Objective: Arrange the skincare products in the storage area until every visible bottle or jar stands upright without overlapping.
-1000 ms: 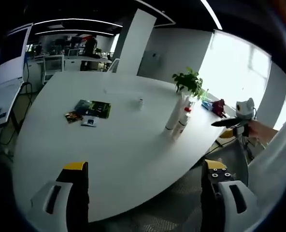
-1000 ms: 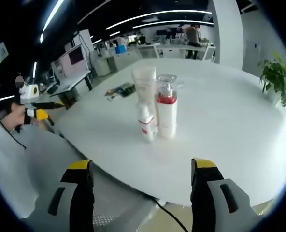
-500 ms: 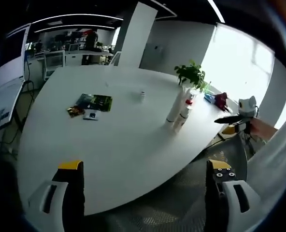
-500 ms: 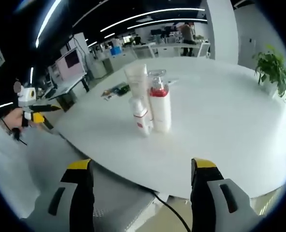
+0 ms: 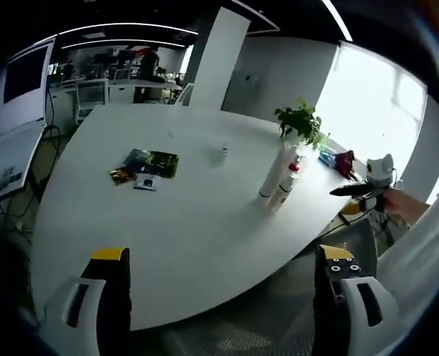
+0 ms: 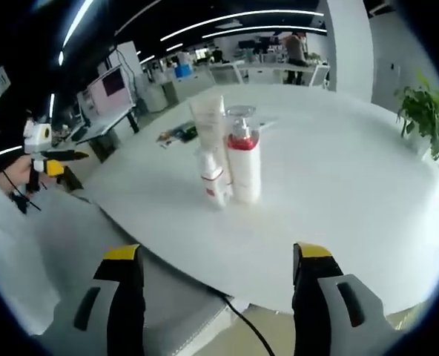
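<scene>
Three bottles [image 6: 227, 159] stood upright and close together on the white counter [image 6: 338, 193], straight ahead of the right tongs [image 6: 218, 297], which were nearer than the left tongs [image 5: 223, 300], and both tongs were spread wide and held nothing.

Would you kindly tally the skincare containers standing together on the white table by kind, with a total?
Tall white tube: 1
Pump bottle with a red collar: 1
Small white bottle with a red label: 1
Total: 3, all upright in one tight cluster on the table; whether they touch cannot be told.
</scene>
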A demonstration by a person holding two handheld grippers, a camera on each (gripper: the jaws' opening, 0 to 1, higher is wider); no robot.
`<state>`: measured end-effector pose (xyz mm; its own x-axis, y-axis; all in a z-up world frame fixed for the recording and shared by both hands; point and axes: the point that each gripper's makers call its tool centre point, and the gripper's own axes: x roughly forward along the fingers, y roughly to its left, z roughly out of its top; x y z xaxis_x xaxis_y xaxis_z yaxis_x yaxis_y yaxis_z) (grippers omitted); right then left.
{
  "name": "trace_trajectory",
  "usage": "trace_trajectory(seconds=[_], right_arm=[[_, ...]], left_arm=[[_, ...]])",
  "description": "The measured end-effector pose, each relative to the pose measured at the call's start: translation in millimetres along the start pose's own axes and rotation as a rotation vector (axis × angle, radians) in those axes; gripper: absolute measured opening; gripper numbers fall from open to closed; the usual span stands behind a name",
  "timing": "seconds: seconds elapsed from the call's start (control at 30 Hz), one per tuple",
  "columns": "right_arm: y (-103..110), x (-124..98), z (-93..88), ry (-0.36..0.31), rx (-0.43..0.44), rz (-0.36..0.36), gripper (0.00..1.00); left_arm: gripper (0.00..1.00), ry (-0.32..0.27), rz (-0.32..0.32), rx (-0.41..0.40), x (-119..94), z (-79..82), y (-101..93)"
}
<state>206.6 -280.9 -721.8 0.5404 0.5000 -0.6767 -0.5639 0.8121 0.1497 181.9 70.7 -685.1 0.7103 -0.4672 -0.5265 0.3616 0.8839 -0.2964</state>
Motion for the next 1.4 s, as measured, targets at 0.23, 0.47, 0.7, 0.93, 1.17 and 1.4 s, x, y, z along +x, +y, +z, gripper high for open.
trace_trajectory(seconds=[0.23,0.47,0.7,0.93,1.17,1.4], right_arm=[[-16,-1,6.0,0.029,-0.092,-0.03,0.83],[-54,-5,26.6,0.051,-0.197,-0.083,0.83],[-93,-1,51.5,0.068,-0.298,-0.106,0.8],[-123,19,75.5,0.117,-0.41,-0.086,0.78],[-130,42,103.6,0.128,-0.527,-0.033,0.76],[-151,74,134.9,0.183,-0.685,0.008,0.73]], left_arm=[[0.96,-0.004,-0.006,0.003,3,0.2,1.3],[0.95,0.01,-0.023,-0.013,17,-3.0,5.1],[0.95,0.055,-0.044,-0.024,38,-7.0,0.8],[0.95,0.086,-0.097,-0.011,61,2.7,-8.3],[0.97,0.08,-0.121,-0.007,81,16.1,-19.9],[0.96,0.087,-0.134,-0.038,85,14.5,-21.1]])
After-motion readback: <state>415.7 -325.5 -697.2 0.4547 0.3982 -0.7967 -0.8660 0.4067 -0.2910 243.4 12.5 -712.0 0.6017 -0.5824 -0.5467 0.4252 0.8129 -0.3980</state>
